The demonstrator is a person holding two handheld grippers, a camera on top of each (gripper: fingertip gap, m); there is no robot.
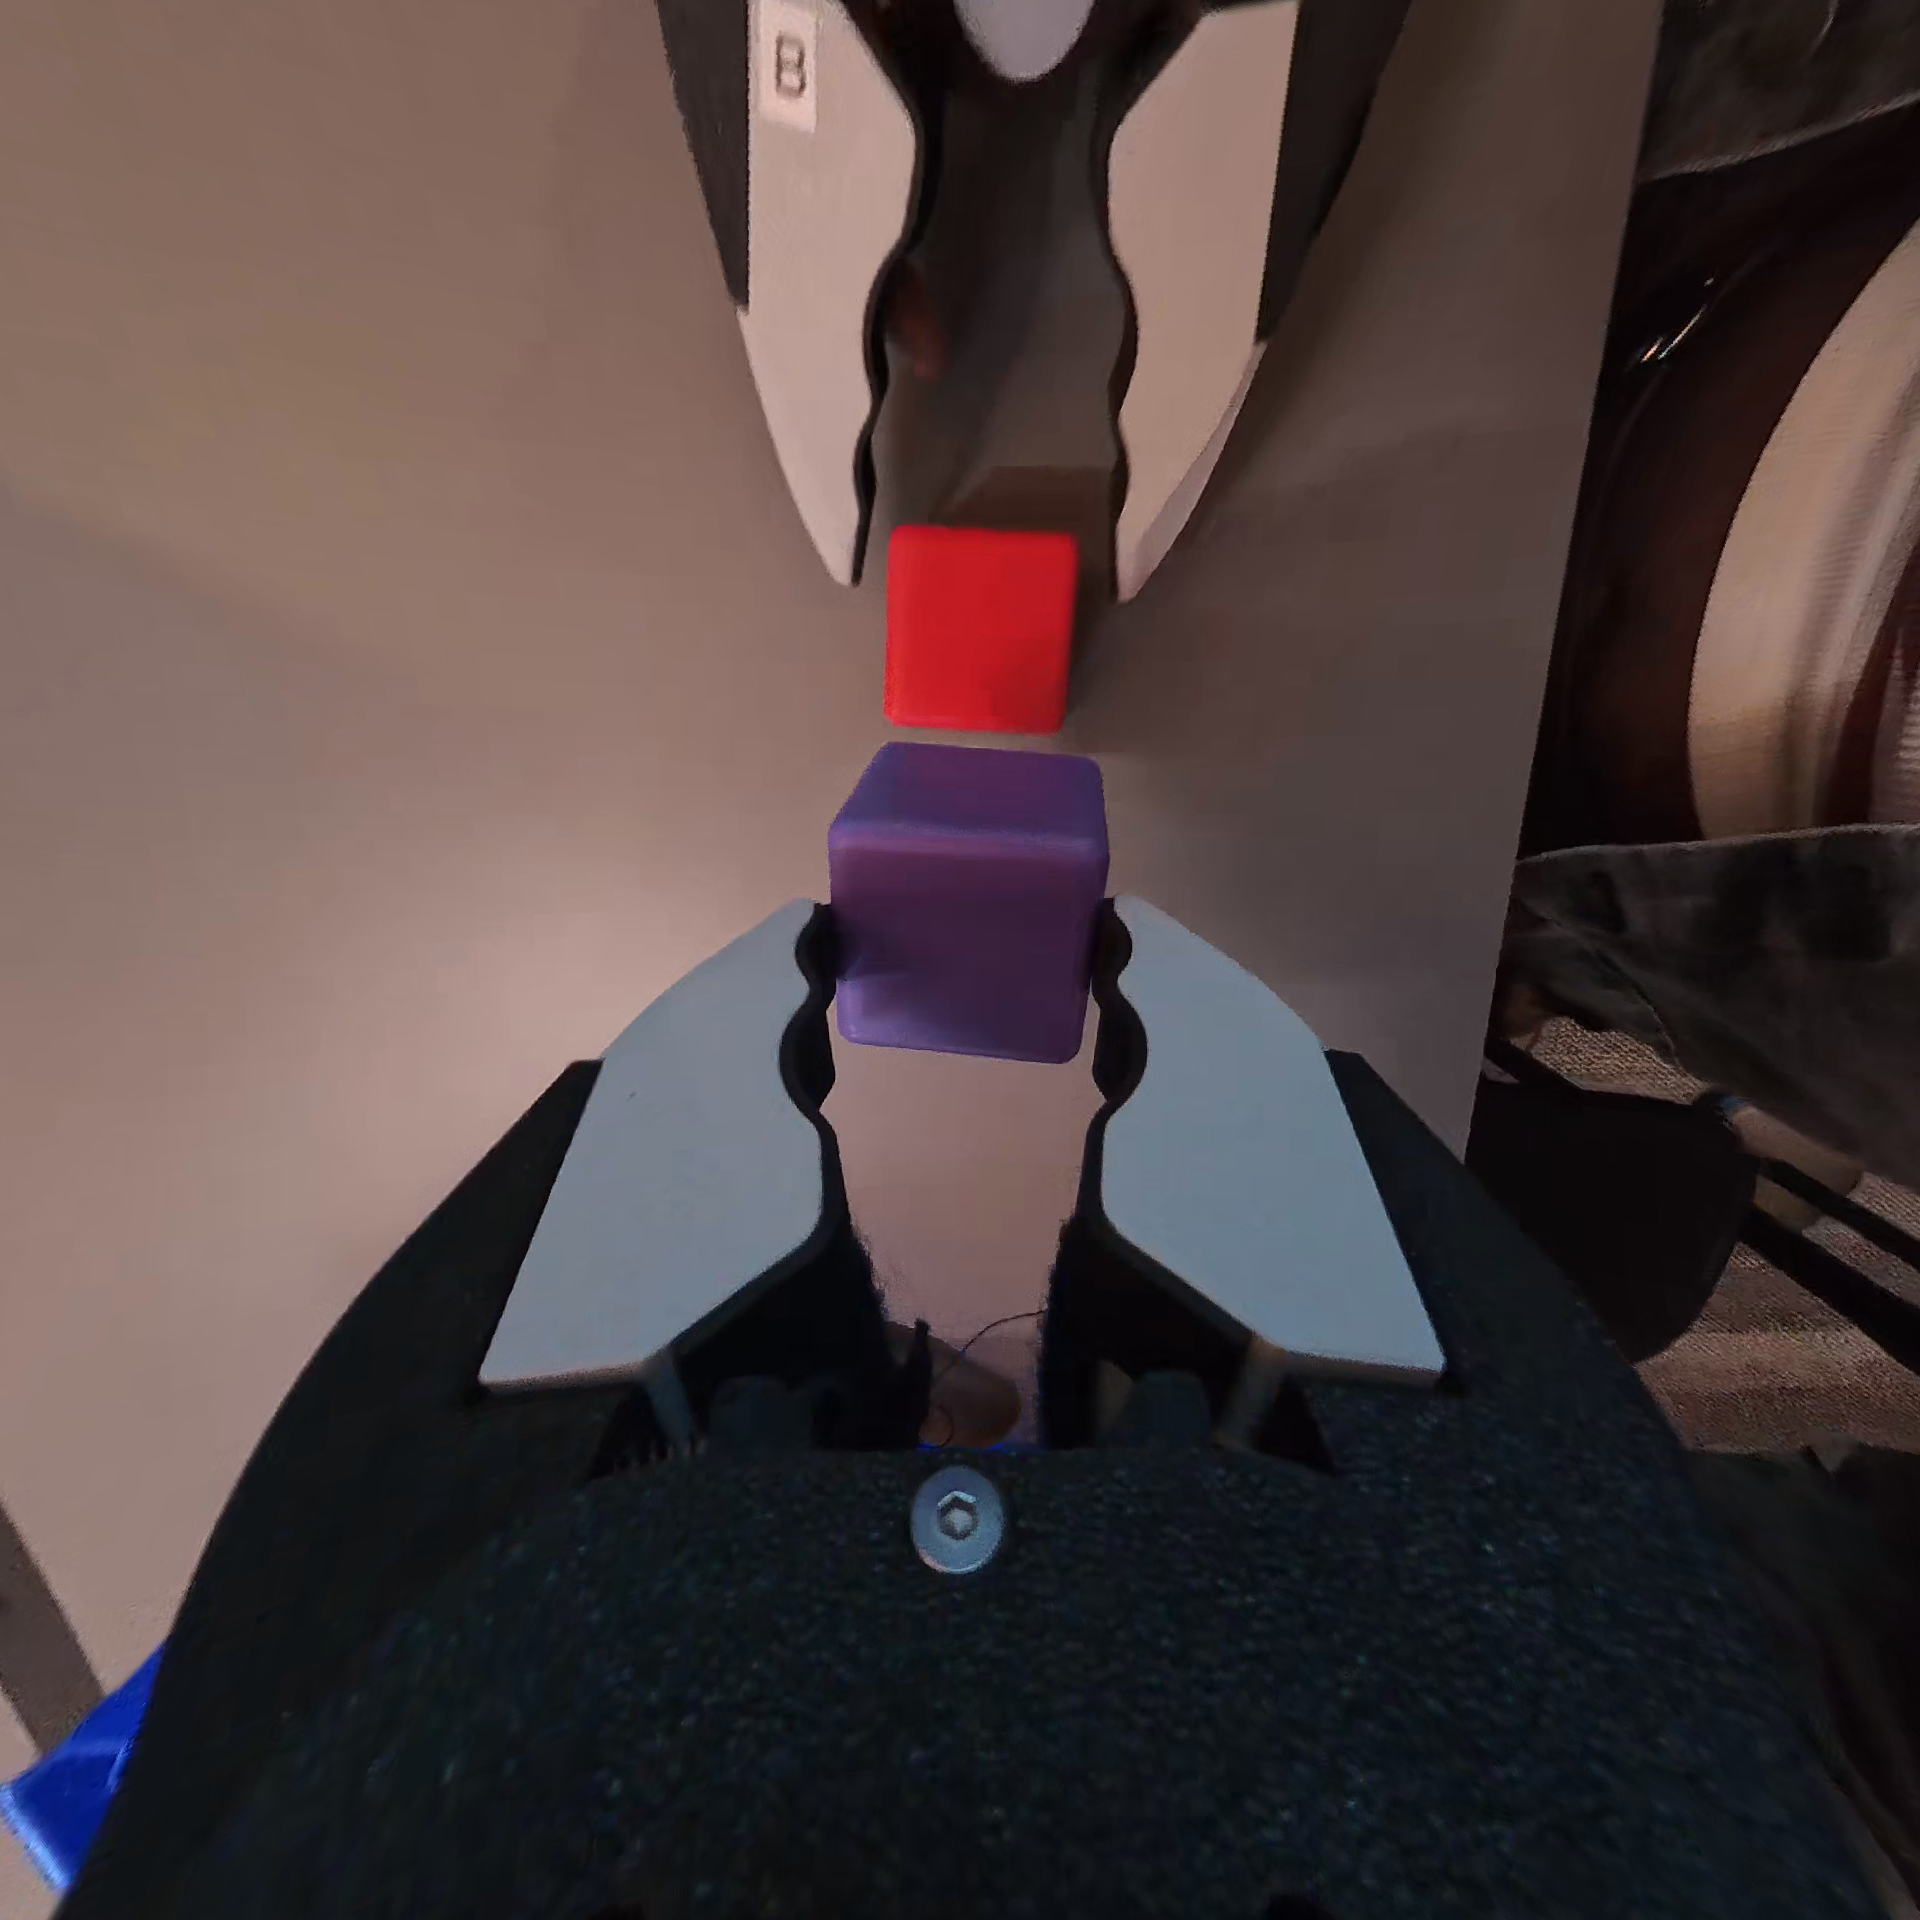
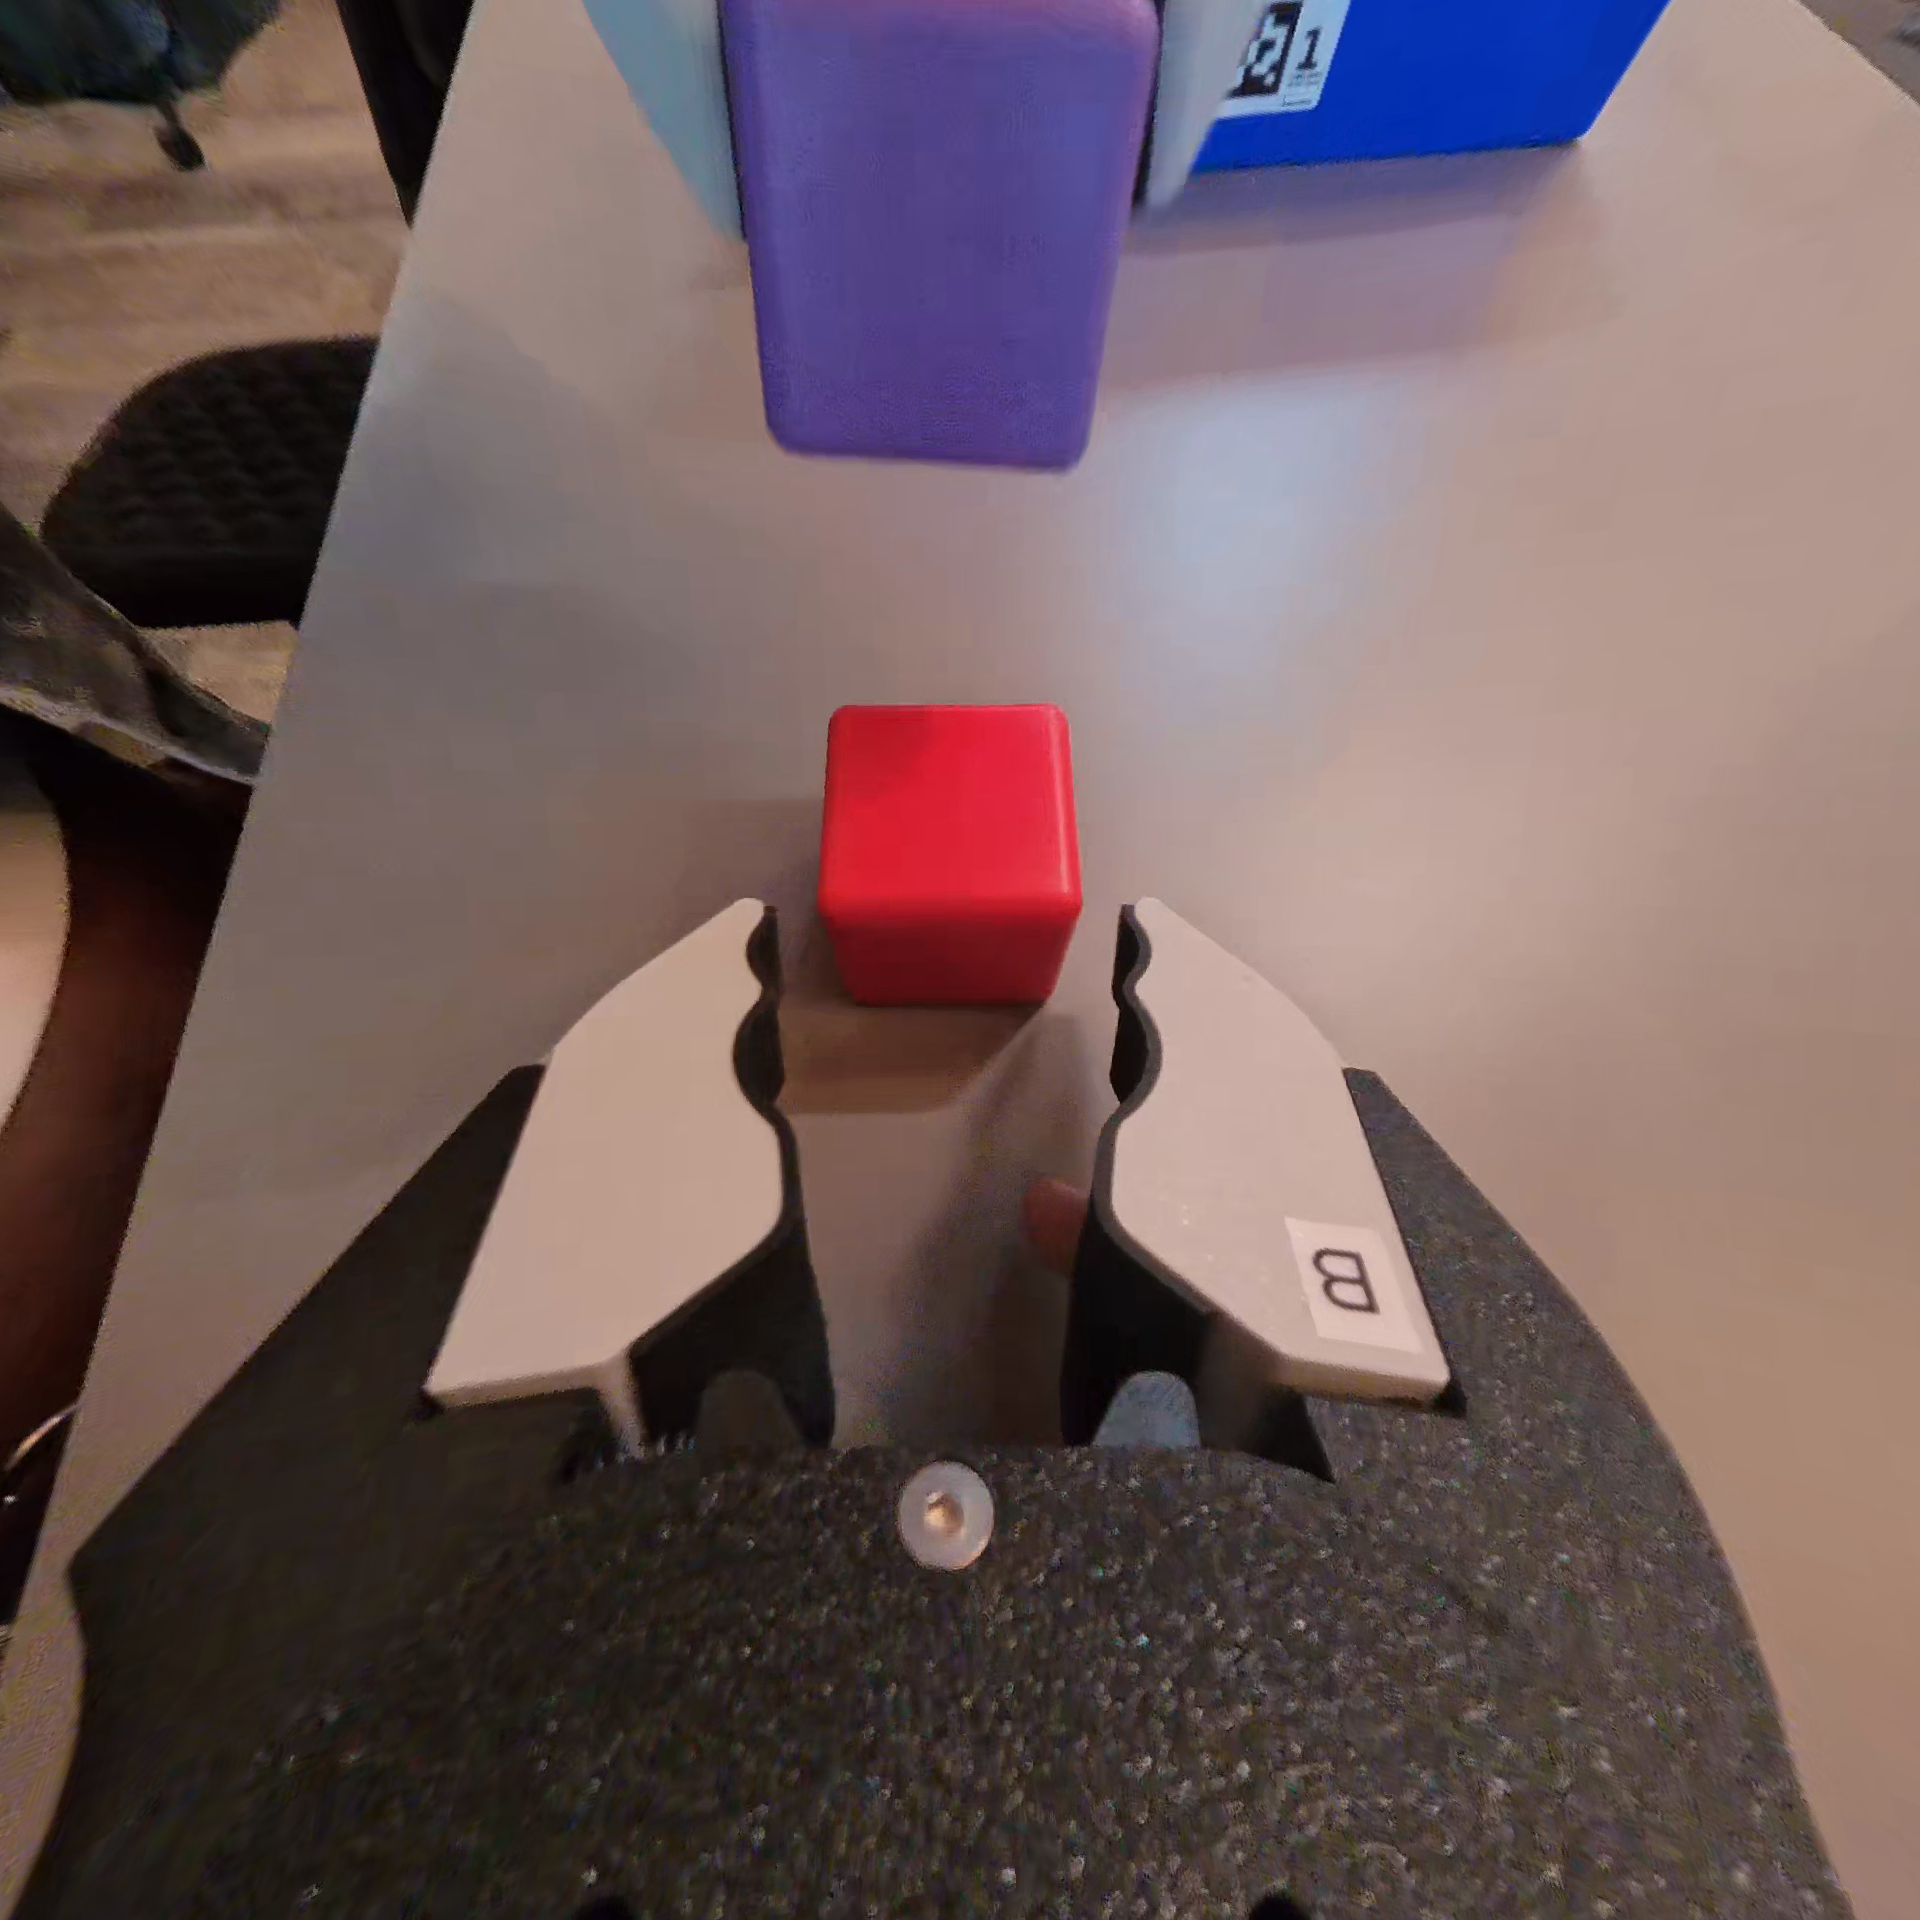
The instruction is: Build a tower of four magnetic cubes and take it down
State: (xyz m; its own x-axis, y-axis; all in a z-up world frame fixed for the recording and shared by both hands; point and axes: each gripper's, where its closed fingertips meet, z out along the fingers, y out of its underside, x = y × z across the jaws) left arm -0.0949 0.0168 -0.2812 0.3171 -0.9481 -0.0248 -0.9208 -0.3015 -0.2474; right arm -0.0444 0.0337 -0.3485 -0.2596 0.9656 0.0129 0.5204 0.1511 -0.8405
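Note:
My left gripper point(image 1: 964, 935) is shut on a purple cube point(image 1: 966, 914), both pads pressed on its sides, and holds it in the air above the table. The same purple cube point(image 2: 935, 239) shows at the top of the right wrist view, between the left gripper's pale fingers. A red cube point(image 2: 948, 852) rests on the table point(image 2: 1455, 727); it also shows in the left wrist view point(image 1: 977, 629), just beyond the purple one. My right gripper point(image 2: 945, 935) is open, its fingertips on either side of the red cube's near edge with a gap on each side. It shows opposite in the left wrist view point(image 1: 987, 561).
A blue box point(image 2: 1455, 83) with a printed tag stands at the table's far end. The table's left edge point(image 2: 343, 499) drops to a carpeted floor with a dark chair point(image 2: 197, 478). Dark chairs and bags point(image 1: 1714, 987) stand past the table's edge in the left wrist view. The grippers' ends are close to 9 cm from one another.

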